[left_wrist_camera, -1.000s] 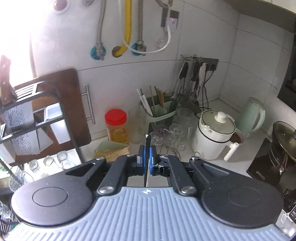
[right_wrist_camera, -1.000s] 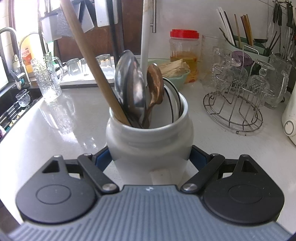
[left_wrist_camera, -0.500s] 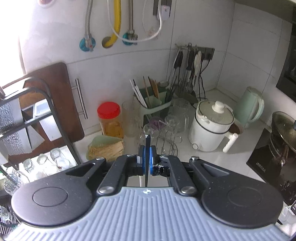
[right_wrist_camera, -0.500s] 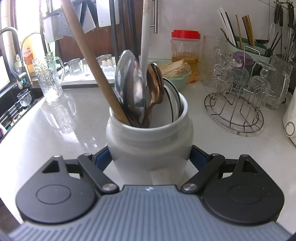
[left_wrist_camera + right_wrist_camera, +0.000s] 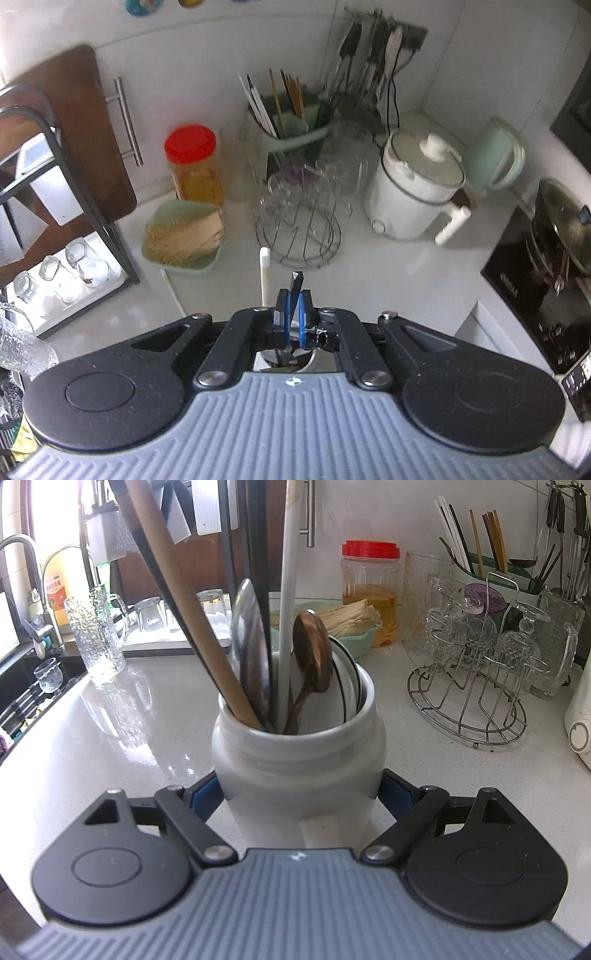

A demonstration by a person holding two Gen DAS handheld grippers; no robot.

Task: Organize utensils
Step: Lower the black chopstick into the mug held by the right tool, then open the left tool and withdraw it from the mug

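My right tool [image 5: 299, 794] clamps the jar [image 5: 299, 757] steady on the tabletop [image 5: 110, 746]; my left tool [image 5: 293, 314] pinches a dark handle [image 5: 295, 286] above it, ready to drop in.

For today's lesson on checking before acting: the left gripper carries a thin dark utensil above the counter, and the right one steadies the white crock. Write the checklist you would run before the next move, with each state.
1. Left gripper shut on the dark utensil handle: ok.
2. Right gripper clamped on the white crock: ok.
3. Crock upright on the counter: ok.
4. Room in the crock mouth: cannot tell; the wooden handle, metal ladle and wooden spoon crowd it.
5. What the utensil's working end is: cannot tell, hidden.
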